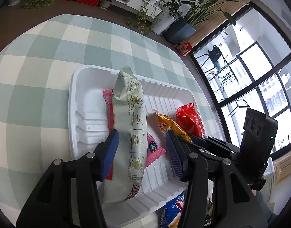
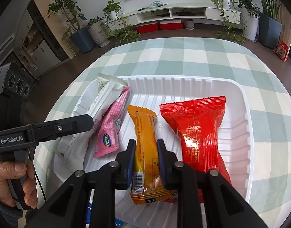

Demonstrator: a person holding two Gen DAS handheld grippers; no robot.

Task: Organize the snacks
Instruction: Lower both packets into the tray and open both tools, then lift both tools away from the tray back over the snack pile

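Observation:
A white foam tray (image 1: 82, 102) (image 2: 238, 125) on the checked tablecloth holds several snack packs. A long pale green pack (image 1: 130, 117) (image 2: 105, 93) lies along its left side over a pink pack (image 1: 155, 148) (image 2: 113, 127). My left gripper (image 1: 141, 150) is open, its blue pads on either side of the pale green pack without squeezing it. An orange pack (image 2: 145, 152) (image 1: 170, 125) lies in the middle, and a red pack (image 2: 198, 133) (image 1: 189, 117) lies to its right. My right gripper (image 2: 146, 152) is shut on the orange pack, pads pressing both its sides.
A blue snack pack (image 1: 174, 210) lies on the table just outside the tray's near edge. The left gripper's body (image 2: 50, 129) reaches over the tray's left rim. Potted plants, a white TV shelf and red boxes stand beyond the table. A small red box (image 2: 283, 51) sits on the floor.

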